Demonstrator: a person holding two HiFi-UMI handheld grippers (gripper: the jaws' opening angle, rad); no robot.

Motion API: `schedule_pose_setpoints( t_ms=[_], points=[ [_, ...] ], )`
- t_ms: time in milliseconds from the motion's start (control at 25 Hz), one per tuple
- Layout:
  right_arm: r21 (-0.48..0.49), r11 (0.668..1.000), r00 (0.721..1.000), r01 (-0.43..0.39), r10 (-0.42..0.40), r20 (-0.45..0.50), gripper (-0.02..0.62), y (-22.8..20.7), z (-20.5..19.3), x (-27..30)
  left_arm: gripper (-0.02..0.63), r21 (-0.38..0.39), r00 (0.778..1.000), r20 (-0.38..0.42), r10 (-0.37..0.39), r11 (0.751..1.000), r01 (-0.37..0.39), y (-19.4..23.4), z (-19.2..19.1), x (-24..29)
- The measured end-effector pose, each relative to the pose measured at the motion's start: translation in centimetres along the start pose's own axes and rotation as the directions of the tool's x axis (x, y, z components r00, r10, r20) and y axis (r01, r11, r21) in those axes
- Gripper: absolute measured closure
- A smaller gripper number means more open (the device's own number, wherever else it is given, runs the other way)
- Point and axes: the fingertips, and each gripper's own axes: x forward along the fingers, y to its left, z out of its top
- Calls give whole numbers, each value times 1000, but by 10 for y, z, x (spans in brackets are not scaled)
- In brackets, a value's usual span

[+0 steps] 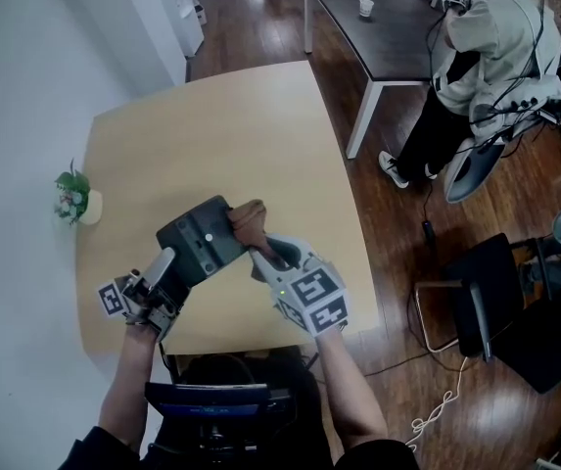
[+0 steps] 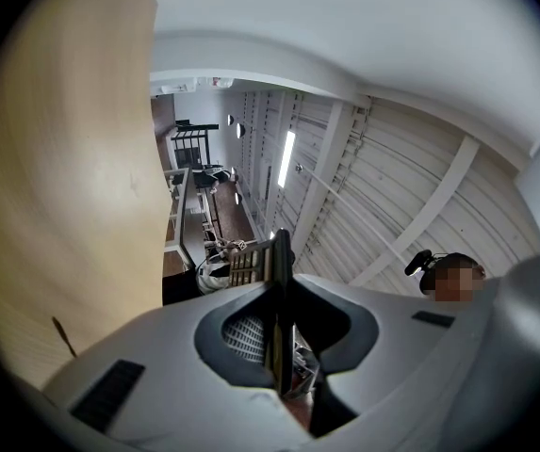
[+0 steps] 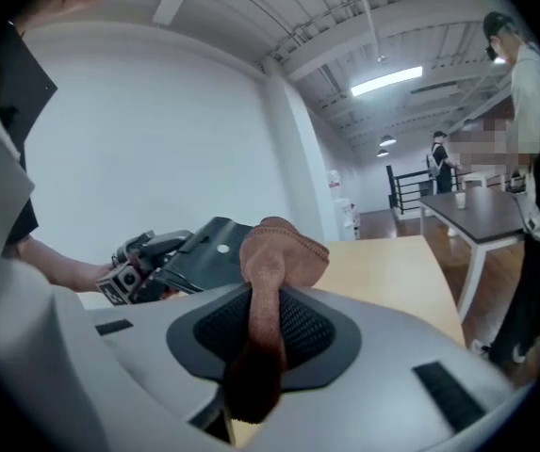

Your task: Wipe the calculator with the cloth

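Head view: cloth (image 1: 248, 221) at calculator's (image 1: 200, 238) far corner

Left gripper (image 1: 167, 265) is clamped narrow on the calculator's near end, holding it tilted over the table (image 1: 211, 116), long axis running up-right. Right gripper (image 1: 260, 253) pinches the cloth, whose bunch touches that far corner. The wipe likely runs back along the axis.

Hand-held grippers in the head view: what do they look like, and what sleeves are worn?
Both the left hand-held gripper and right hand-held gripper have light grey bodies with dark inner pads, each carrying a white cube printed with black square markers. Forearms are bare; dark sleeves show near the shoulders.
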Motion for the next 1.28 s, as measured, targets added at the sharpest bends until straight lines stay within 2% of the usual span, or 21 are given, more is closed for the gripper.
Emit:
schedule_pose_setpoints(
  t_ms=[80,120,200,280,360,440,520,640,720,800,880,960,1080,1160,1280],
  points=[
    [31,998,998,62,-61,-7,514,-19,-3,-8,555,-2,1000,8,1,1000,-1,2,2,-1],
    [52,997,998,62,-63,6,514,-19,0,-13,555,-2,1000,13,2,1000,-2,2,4,-1],
    [83,997,999,-2,-2,55,512,-2,14,-18,555,3,1000,22,9,1000,-9,3,7,-1],
    [79,991,991,-105,97,96,512,32,28,-18,555,8,1000,25,16,1000,-16,3,7,0],
    [39,983,980,-180,175,92,512,63,29,-10,554,18,1000,16,18,1000,-18,4,3,4],
    [12,979,977,-206,205,63,512,75,19,0,554,22,1000,5,16,1000,-16,3,-2,8],
    [30,982,982,-186,184,50,511,65,10,4,548,26,1000,-4,9,1000,-9,1,-5,10],
    [65,996,998,-56,55,6,512,18,-6,0,549,53,999,-40,15,998,-13,1,-10,7],
    [87,996,999,32,-30,-21,514,-11,-14,-6,551,76,997,-70,31,997,-26,2,-14,4],
    [93,994,998,59,-58,-7,514,-19,-6,-13,555,91,995,-90,45,995,-36,4,-18,1],
    [71,997,999,7,-10,41,514,-2,16,-14,555,105,992,-107,60,993,-49,5,-20,0],
    [37,995,992,-93,90,87,514,30,39,-9,555,111,990,-123,66,992,-52,5,-23,1],
    [-19,980,977,-197,198,85,512,68,49,6,555,111,987,-149,57,993,-40,3,-32,7],
    [-34,981,981,-189,190,44,512,68,40,16,554,114,984,-174,44,993,-25,1,-40,10],
    [13,990,990,-143,142,24,511,43,30,17,549,147,974,-221,38,989,-5,3,-44,0]
  ],
)
